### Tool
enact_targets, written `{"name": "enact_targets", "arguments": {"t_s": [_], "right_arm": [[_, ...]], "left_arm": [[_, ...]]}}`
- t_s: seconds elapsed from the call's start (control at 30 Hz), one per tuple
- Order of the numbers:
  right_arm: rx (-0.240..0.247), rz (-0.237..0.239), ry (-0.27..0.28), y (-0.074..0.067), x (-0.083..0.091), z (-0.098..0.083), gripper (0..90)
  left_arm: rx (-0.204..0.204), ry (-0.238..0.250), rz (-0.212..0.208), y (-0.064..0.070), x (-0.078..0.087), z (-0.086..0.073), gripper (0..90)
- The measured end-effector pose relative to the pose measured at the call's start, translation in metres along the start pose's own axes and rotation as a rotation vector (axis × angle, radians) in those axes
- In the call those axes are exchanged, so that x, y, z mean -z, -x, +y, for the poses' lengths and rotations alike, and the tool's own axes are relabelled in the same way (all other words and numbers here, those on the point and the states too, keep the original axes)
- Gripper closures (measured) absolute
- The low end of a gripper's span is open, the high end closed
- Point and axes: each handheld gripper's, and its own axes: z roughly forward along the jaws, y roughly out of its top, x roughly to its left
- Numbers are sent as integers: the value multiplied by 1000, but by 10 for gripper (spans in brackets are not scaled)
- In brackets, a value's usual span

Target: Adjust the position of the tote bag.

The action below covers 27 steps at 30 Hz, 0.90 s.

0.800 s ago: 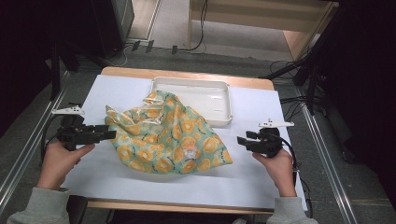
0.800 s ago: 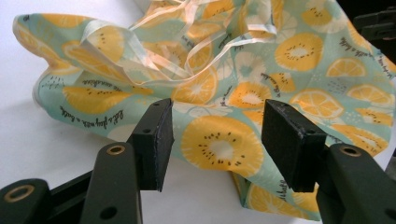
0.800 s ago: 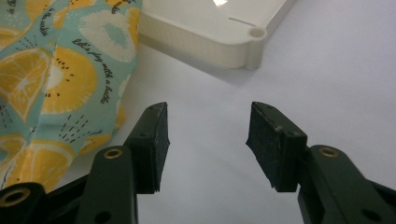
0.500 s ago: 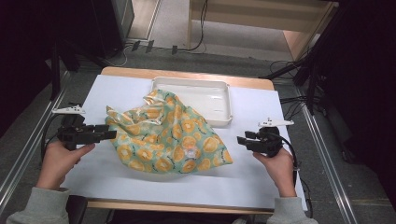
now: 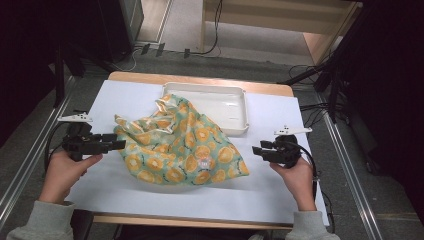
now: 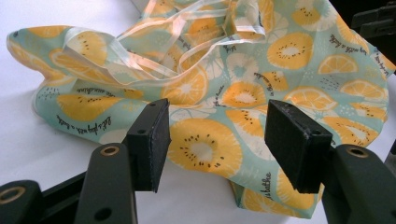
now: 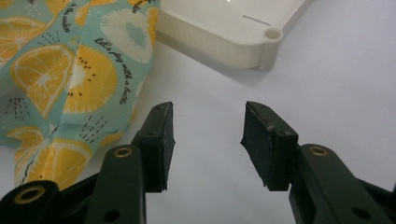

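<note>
A crumpled teal fabric bag printed with orange and kiwi slices lies in the middle of the white table cover; its pale straps are bunched on top. My left gripper is level at the bag's left edge and open. In the left gripper view the bag lies just beyond my left gripper, whose pads do not press on it. My right gripper stands open a short way right of the bag's lower right corner. Under my right gripper is bare white surface, with the bag to its left.
A shallow white tray sits at the back of the table, its left part under the bag's upper corner; its rim shows in the right gripper view. Bare white cover lies at the back left. Metal rails run along both table sides.
</note>
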Motion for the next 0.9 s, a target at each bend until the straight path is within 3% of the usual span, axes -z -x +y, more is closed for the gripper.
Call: {"name": "enact_targets", "arguments": {"t_s": [0.7,0.9], "right_arm": [[5,20,-15,-9,0,7,554],[27,35,-10,-22,3,20,561]], "left_arm": [[-1,-7,3,4,2,3,398],[-10,-18,2,6,5,12,398]]}}
